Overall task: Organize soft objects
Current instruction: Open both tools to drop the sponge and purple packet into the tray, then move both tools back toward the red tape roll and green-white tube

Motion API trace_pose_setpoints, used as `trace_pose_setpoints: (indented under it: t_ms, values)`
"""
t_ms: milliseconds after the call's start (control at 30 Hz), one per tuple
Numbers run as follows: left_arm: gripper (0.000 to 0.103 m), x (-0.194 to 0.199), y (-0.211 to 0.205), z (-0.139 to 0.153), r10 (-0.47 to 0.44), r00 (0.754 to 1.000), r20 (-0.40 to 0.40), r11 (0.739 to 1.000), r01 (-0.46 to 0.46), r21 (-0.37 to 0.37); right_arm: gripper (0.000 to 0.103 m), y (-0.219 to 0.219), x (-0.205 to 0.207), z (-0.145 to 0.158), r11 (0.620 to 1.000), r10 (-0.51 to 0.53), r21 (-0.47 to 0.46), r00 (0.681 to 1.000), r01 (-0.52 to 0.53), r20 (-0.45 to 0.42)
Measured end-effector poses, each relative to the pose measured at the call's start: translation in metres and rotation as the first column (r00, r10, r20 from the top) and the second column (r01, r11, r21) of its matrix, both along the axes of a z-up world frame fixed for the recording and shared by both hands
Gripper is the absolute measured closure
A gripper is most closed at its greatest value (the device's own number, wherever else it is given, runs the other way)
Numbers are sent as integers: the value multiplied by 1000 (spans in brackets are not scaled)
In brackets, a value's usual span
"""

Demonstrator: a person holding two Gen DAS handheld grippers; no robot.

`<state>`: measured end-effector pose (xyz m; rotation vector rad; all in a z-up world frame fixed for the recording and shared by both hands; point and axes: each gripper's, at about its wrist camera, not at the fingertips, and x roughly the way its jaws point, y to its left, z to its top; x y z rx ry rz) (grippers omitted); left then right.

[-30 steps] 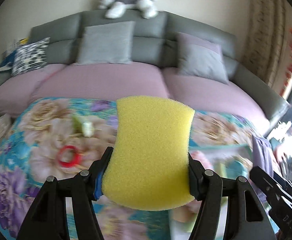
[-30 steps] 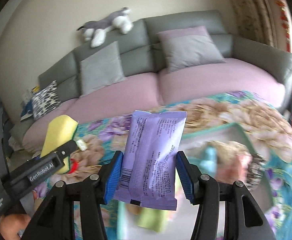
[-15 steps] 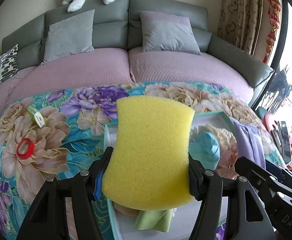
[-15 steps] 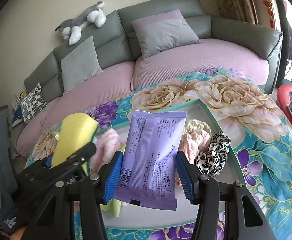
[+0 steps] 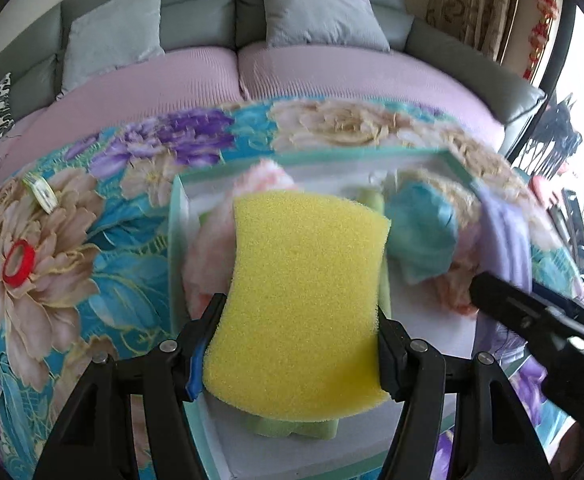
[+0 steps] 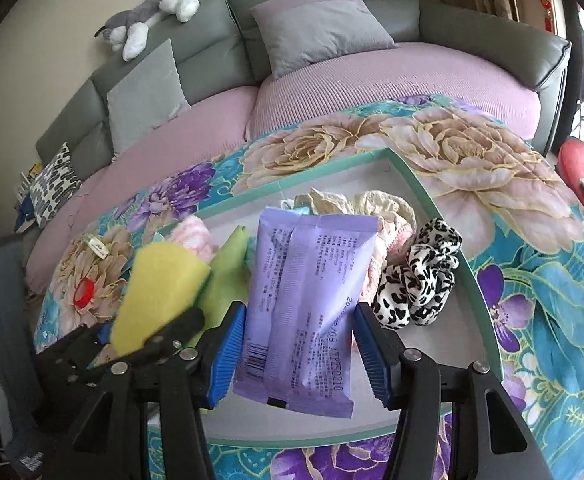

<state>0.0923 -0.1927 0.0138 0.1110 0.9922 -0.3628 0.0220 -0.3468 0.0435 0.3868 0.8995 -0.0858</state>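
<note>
Left gripper [image 5: 295,344] clamped on a yellow sponge [image 5: 303,300], jaws about halfway apart and pressing into its two long sides so that the foam pinches in at the waist. Sponge held upright above the near left part of a shallow tray [image 5: 176,240] with a teal rim and white floor. Right gripper [image 6: 299,356] closed on a purple packet [image 6: 307,304] of printed foil, blue pads against its two edges, jaws likewise partly apart. Packet hanging over the middle of the tray, near edge lower than far edge.

Inside the tray: a pink fluffy cloth [image 5: 212,256] at far left, a green cloth [image 6: 228,280] just beside it and partly under the sponge, a teal cloth [image 5: 423,232] towards the right, cream lace fabric [image 6: 375,204] along the far side, and a black-and-white spotted scrunchie [image 6: 419,276] at the right, touching the pink-and-cream pile.

Tray resting on a floral cover [image 6: 531,240] in turquoise, purple and beige. On the cover left of the tray, well apart from it: a red ring [image 5: 19,262] and, farther back, a small roll of tape [image 5: 40,194]. Beyond, a grey sofa [image 6: 323,4] with pink seat, grey cushions, and a plush dog [image 6: 148,16] lying on its backrest.
</note>
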Motion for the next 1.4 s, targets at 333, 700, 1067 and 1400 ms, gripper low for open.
trace_pose_setpoints:
  t_ms: [333, 700, 1067, 1400]
  values:
    - [35, -1, -3, -4, -8, 1000, -24, 1000, 8, 10, 44, -4, 0, -5, 1000, -3, 4, 1000, 3, -26]
    - [21, -3, 0, 8, -19, 999, -33, 1000, 18, -3, 37, -3, -4, 6, 1000, -22, -19, 1000, 23, 4]
    - [16, -10, 6, 26, -24, 1000, 1, 1000, 24, -20, 36, 1, -12, 29, 999, -15, -35, 997, 17, 79]
    - [16, -6, 39, 45, 55, 998, 38, 997, -53, -60, 32, 5, -18, 46, 1000, -14, -23, 985, 18, 172]
